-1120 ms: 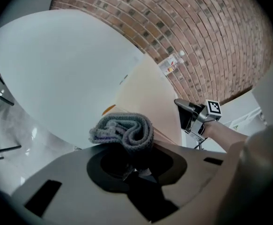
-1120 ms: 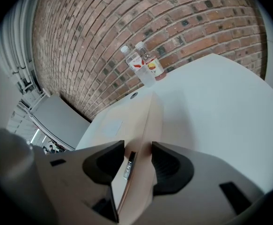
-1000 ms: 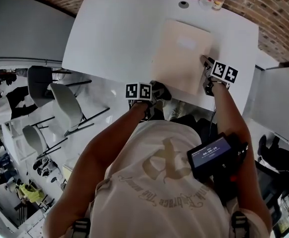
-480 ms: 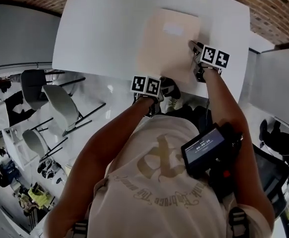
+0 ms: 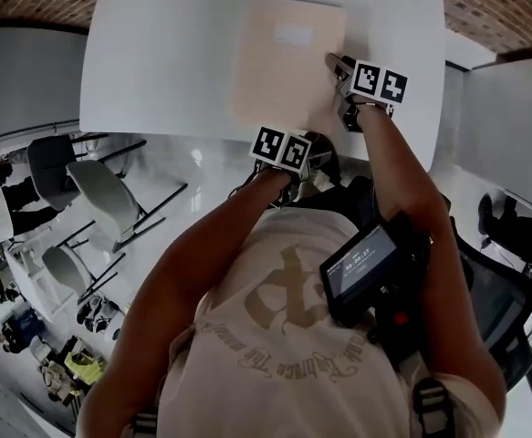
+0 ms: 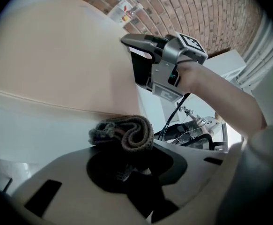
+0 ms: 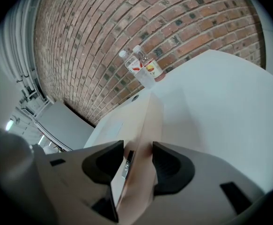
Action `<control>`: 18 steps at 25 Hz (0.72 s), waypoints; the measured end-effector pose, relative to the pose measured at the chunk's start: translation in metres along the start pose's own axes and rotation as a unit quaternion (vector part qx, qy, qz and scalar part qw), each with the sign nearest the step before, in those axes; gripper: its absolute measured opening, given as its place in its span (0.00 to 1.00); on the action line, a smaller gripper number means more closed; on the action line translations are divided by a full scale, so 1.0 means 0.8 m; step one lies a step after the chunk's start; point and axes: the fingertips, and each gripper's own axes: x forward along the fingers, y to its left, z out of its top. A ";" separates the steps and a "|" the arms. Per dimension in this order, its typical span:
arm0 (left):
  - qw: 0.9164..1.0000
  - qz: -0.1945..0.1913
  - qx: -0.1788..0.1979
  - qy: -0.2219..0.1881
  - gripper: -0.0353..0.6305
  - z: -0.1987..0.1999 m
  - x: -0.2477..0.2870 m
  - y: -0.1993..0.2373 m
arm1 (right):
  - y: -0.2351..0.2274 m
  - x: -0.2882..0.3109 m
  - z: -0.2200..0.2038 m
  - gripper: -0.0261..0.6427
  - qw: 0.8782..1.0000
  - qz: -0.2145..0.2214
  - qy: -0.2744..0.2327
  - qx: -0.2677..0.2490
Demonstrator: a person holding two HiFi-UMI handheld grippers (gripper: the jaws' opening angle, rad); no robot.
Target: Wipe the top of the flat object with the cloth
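Note:
A flat beige board (image 5: 288,62) lies on the white table (image 5: 156,53). My right gripper (image 5: 332,63) is at the board's right edge, and in the right gripper view the jaws of this gripper (image 7: 137,156) are shut on that beige edge (image 7: 143,125). My left gripper (image 5: 313,149) hovers at the table's near edge, just in front of the board. It is shut on a rolled grey-brown cloth (image 6: 124,132), which sits short of the board (image 6: 56,64). The right gripper (image 6: 150,55) shows beyond the cloth in the left gripper view.
Two water bottles (image 7: 142,67) stand at the table's far edge by the brick wall (image 7: 103,32). A round cable port (image 7: 135,98) lies near them. Office chairs (image 5: 101,199) stand on the floor to the left, and a grey partition (image 5: 19,80) beside the table.
The head view has shifted, so the table and board now sit higher in the picture. Both grippers keep their hold and their places relative to the board.

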 end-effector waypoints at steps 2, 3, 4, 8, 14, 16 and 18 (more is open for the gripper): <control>1.000 -0.003 0.019 0.014 0.21 -0.003 0.008 -0.008 | 0.000 -0.001 0.000 0.34 1.000 0.002 -0.002 -0.001; 0.999 -0.007 0.029 0.021 0.21 -0.005 0.011 -0.013 | 0.000 -0.001 0.000 0.34 1.000 0.004 -0.003 -0.001; 0.999 -0.015 0.037 0.028 0.21 -0.007 0.013 -0.019 | 0.001 -0.001 0.000 0.34 1.000 0.006 -0.004 0.000; 0.997 -0.053 0.043 0.038 0.21 -0.014 0.021 -0.043 | -0.002 -0.004 -0.001 0.35 1.000 0.010 -0.006 0.002; 0.994 -0.088 0.057 0.031 0.21 -0.017 -0.005 -0.069 | -0.004 -0.007 0.007 0.36 1.000 0.004 -0.006 -0.014; 0.992 -0.097 0.074 0.015 0.21 -0.015 -0.022 -0.078 | 0.002 -0.012 0.009 0.36 1.000 0.001 -0.010 -0.023; 0.991 -0.093 0.093 -0.008 0.21 -0.010 -0.042 -0.077 | 0.011 -0.019 0.012 0.36 0.999 0.005 -0.017 -0.032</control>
